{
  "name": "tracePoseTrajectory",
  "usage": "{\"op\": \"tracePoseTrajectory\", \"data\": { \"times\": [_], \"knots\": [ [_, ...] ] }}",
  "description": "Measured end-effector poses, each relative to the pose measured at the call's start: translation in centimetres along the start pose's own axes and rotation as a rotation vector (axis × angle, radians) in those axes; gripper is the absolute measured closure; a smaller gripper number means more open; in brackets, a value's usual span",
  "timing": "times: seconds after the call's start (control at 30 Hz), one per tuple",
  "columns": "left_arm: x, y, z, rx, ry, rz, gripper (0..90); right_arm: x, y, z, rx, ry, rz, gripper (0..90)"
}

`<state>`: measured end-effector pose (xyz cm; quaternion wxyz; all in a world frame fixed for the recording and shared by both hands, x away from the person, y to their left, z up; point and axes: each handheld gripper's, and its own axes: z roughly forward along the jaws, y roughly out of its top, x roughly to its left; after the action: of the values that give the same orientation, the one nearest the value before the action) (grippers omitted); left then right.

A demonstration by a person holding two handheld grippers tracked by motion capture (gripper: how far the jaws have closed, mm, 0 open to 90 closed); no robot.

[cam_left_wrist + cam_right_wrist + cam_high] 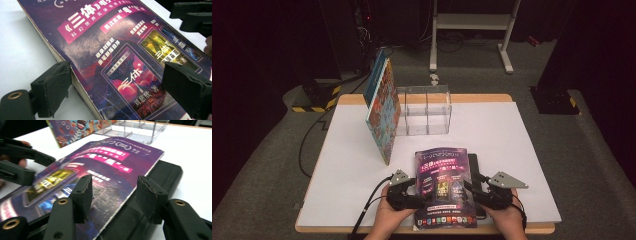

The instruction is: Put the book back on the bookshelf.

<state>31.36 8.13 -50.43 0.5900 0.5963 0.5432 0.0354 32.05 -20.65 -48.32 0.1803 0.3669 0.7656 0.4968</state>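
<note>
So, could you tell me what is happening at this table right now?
A person holds a gripper in each hand, one at each side of a purple book lying at the near edge of the white table. The left gripper and right gripper straddle its edges, open. Another book leans against a clear rack behind.

Each bare hand carries a matte black plastic two-jaw claw — the left claw [413,192], the right claw [473,189] — topped by a grey three-cornered plate and trailing a thin black cable. Brass-coloured eyelets dot the jaw arms; the dark pads [83,195] look worn. A black band circles the right wrist.
</note>
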Motion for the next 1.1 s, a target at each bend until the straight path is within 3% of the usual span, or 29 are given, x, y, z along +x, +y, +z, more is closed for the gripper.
{"op": "tracePoseTrajectory", "data": {
  "times": [0.1, 0.17, 0.33, 0.5, 0.57, 0.7, 0.87, 1.1],
  "knots": [
    [-0.2, 0.1, -0.2, 0.007, -0.011, 0.028, 9.5, -0.4, 0.0, 0.0, 0.005, -0.024, 0.010, 46.4],
    [-0.5, 0.1, -0.2, -0.007, -0.018, 0.016, 9.7, -0.6, -0.1, 0.0, 0.008, -0.039, 0.012, 46.4],
    [0.0, -0.1, 0.0, 0.003, 0.008, 0.032, 9.0, -0.9, -0.1, 0.0, 0.014, -0.048, 0.020, 46.1],
    [0.3, -0.2, 0.1, -0.008, 0.000, 0.011, 6.3, -0.6, -0.2, 0.1, 0.015, -0.041, 0.013, 46.0],
    [0.5, -0.1, 0.2, 0.010, -0.001, -0.004, 5.5, -0.6, -0.2, 0.0, 0.014, -0.039, 0.015, 46.0],
    [0.6, 0.0, 0.3, 0.024, -0.014, -0.051, 5.2, -0.6, -0.1, 0.0, 0.012, -0.034, 0.017, 46.0],
    [0.5, 0.0, 0.4, 0.045, -0.040, -0.060, 5.7, -0.5, 0.0, 0.0, 0.007, -0.031, 0.016, 46.0],
    [-0.7, -0.2, 0.6, 0.057, -0.064, -0.020, 6.4, -0.6, 0.0, -0.2, 0.003, -0.040, 0.021, 46.1]
  ]
}}
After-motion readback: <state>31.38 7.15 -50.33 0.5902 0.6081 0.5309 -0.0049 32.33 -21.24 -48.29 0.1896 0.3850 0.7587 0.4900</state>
